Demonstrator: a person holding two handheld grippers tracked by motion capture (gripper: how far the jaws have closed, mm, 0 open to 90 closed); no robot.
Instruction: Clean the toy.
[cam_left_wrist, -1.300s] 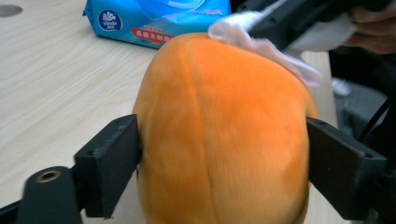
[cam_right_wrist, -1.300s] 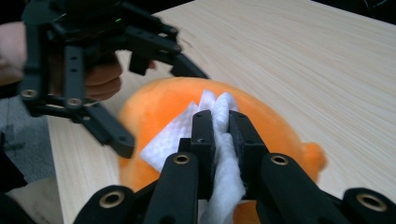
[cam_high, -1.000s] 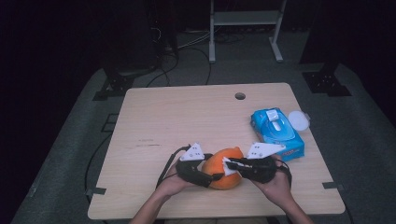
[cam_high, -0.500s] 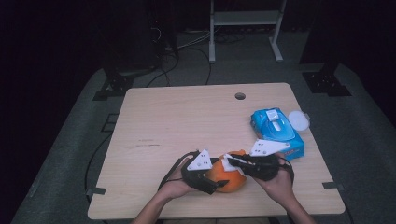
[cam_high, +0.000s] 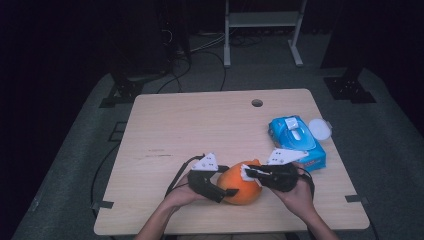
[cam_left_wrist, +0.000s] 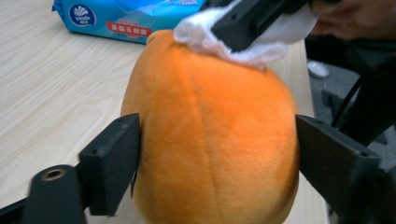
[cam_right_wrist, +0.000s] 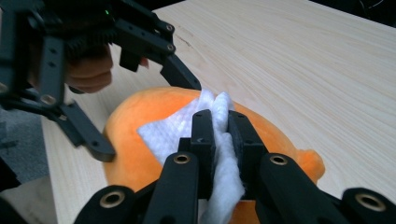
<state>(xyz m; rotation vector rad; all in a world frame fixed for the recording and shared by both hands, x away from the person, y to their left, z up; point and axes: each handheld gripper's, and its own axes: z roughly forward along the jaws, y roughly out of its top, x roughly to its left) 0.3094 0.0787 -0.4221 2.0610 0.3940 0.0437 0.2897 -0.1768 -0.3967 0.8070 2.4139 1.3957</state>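
An orange plush toy (cam_high: 241, 187) sits on the wooden table (cam_high: 200, 125) near its front edge. My left gripper (cam_high: 227, 192) grips it, one jaw pressed against each side of the plush (cam_left_wrist: 210, 140). From the right, my right gripper (cam_high: 248, 172) is shut on a white wipe (cam_right_wrist: 173, 130), which it presses onto the top of the plush (cam_right_wrist: 130, 121). In the left gripper view the wipe (cam_left_wrist: 261, 42) lies across the toy's upper right. A hand holds each gripper.
A blue pack of wet wipes (cam_high: 295, 137) lies at the table's right, just behind the right gripper, with a round white lid (cam_high: 320, 129) beside it. A cable hole (cam_high: 257, 103) sits near the far edge. Dark floor and stands surround the table.
The left gripper has swung round the plush's near side and closed further onto it. The plush has shifted slightly toward the person. The right gripper stays on top with the wipe.
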